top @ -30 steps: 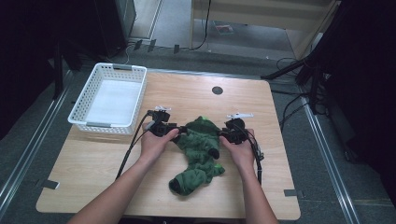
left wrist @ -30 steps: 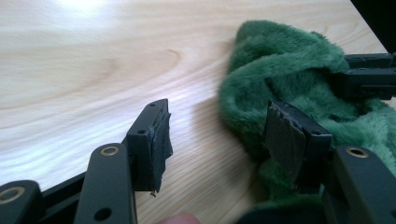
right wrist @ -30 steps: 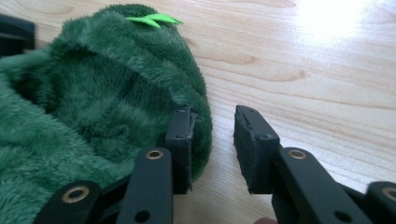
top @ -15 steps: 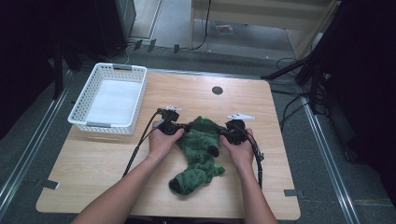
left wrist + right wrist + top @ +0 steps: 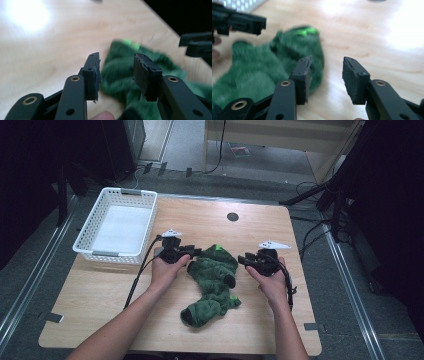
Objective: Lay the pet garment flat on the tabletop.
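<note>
A crumpled dark green garment [image 5: 214,280] with a bright green tag lies mid-table between both hands. My left gripper [image 5: 192,252] sits at its upper left edge, open, with the green cloth [image 5: 117,72] showing beyond the gap between its jaws. My right gripper [image 5: 243,259] hovers just right of the garment, apart from it, open with bare wood between its pads [image 5: 352,77]; the garment [image 5: 269,67] lies to the left of its jaws. In the right gripper view the left gripper [image 5: 239,22] appears at the upper left.
A white plastic basket [image 5: 118,225] stands at the table's back left, holding nothing. A round black hole [image 5: 232,216] marks the wooden tabletop near the back edge. Cables trail from both grippers along the person's forearms.
Both grippers have let go of the garment and drawn apart, the right one moving away to the right. The garment has settled flatter on the table.
</note>
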A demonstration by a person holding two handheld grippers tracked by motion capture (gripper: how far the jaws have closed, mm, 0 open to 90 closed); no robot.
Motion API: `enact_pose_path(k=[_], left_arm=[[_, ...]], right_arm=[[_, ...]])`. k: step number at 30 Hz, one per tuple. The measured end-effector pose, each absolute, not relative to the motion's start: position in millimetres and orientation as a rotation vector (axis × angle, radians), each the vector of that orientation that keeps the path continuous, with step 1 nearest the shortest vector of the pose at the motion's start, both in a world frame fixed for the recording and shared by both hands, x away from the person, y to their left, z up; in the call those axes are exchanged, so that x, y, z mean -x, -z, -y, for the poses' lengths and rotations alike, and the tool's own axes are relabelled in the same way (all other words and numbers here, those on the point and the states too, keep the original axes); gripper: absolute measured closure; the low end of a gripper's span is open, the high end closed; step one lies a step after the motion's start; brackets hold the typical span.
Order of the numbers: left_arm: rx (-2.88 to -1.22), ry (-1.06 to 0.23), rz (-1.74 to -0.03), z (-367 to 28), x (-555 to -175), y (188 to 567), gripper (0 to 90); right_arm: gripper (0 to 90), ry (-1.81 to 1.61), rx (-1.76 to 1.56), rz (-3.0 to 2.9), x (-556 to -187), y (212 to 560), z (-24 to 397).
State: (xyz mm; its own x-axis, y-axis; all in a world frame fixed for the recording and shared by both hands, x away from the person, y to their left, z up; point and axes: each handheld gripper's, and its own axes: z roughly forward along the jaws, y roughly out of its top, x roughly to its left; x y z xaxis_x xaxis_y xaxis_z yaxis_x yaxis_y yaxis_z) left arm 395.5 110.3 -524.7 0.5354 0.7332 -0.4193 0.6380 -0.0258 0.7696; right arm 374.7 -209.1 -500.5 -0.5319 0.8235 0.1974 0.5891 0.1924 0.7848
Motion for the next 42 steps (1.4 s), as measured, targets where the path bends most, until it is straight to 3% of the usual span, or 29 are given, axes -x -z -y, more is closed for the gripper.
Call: enact_pose_path(k=[4, 8, 14, 19, 22, 24, 29, 32, 38, 42], left_arm=[[-1.688, -0.119, -1.174, -95.8, -403.0, 517.9, 58.8], [-1.797, -0.067, -1.222, -73.6, -410.5, 525.2, 65.6], [-1.908, -0.099, -1.231, -66.0, -408.4, 538.9, 71.8], [-1.9, -0.13, -1.274, -64.6, -414.9, 544.0, 77.4], [-1.89, -0.129, -1.31, -63.5, -421.1, 542.9, 81.1], [-1.894, -0.122, -1.319, -63.8, -424.0, 541.6, 79.8], [-1.888, -0.135, -1.252, -69.1, -417.9, 540.3, 61.2], [-1.843, -0.114, -1.235, -79.4, -409.2, 533.9, 60.0], [-1.759, -0.105, -1.217, -106.3, -372.0, 524.6, 54.0], [-1.838, -0.109, -1.194, -102.2, -357.2, 528.7, 52.5]], right_arm=[[74.6, -1.251, -1.361, -2.143, -381.1, 494.9, 190.3], [78.6, -1.265, -1.383, -2.203, -396.8, 502.9, 157.1], [81.0, -1.068, -1.421, -2.283, -406.4, 529.8, 146.7], [82.8, -1.077, -1.456, -2.24, -413.9, 539.1, 147.5], [77.2, -1.071, -1.457, -2.225, -420.7, 539.1, 144.4], [67.1, -1.072, -1.443, -2.244, -425.2, 537.7, 142.5], [57.6, -1.2, -1.375, -2.205, -402.3, 513.1, 151.9], [54.9, -1.192, -1.36, -2.178, -388.9, 504.2, 154.8], [48.1, -1.244, -1.282, -2.175, -327.9, 485.1, 160.6], [52.7, -1.246, -1.294, -2.198, -310.5, 496.2, 162.3]])
